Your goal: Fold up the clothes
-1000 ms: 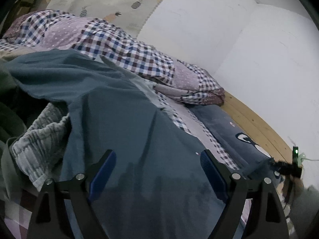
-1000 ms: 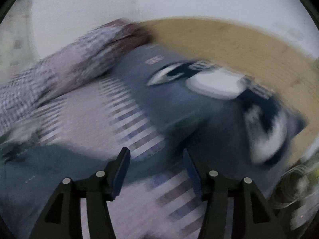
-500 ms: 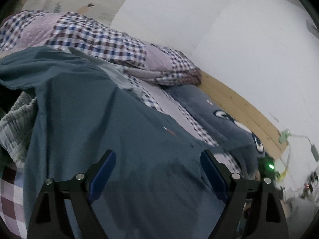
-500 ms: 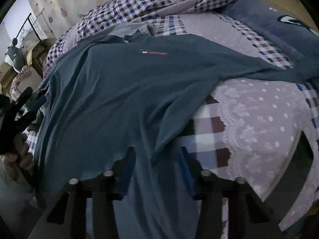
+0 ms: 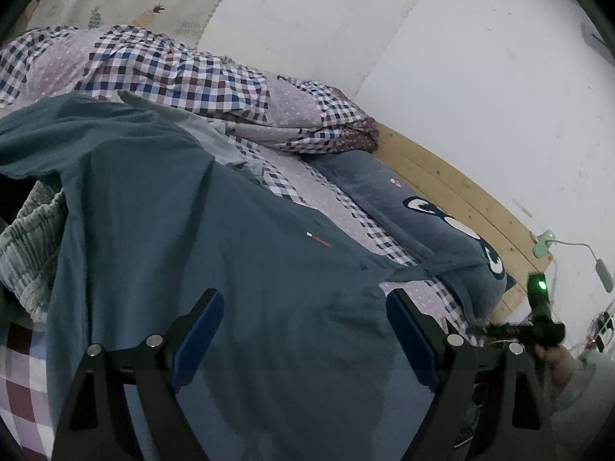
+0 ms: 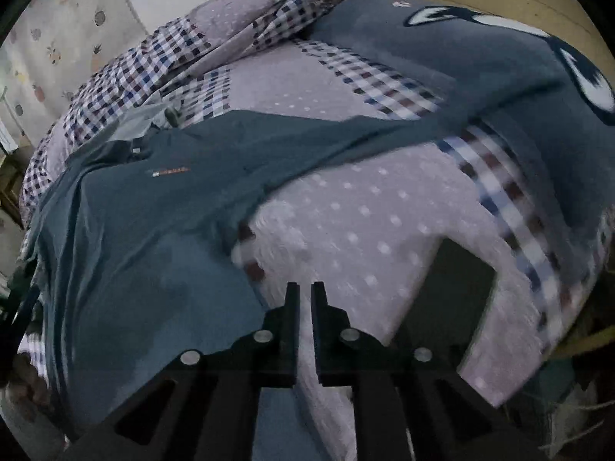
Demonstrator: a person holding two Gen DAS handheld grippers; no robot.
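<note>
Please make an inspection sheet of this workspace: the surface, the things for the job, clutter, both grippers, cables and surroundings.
Surface: bed with dotted and checked cover.
Job's things: teal T-shirt spread front up, one sleeve stretched toward the pillow.
Clutter: striped grey garment beside the shirt; checked quilt bunched behind; blue cartoon pillow.
Grippers: left gripper open above the shirt; right gripper closing, nothing seen between its jaws.
Cables: white lead at the wall.
Surroundings: wooden headboard, white wall.

Left gripper (image 5: pixel 303 340): black frame, blue pads, silver screws. Right gripper (image 6: pixel 305 299): black fingers, silver screws, green light seen on it. Grey sleeve (image 5: pixel 584 380) worn.
</note>
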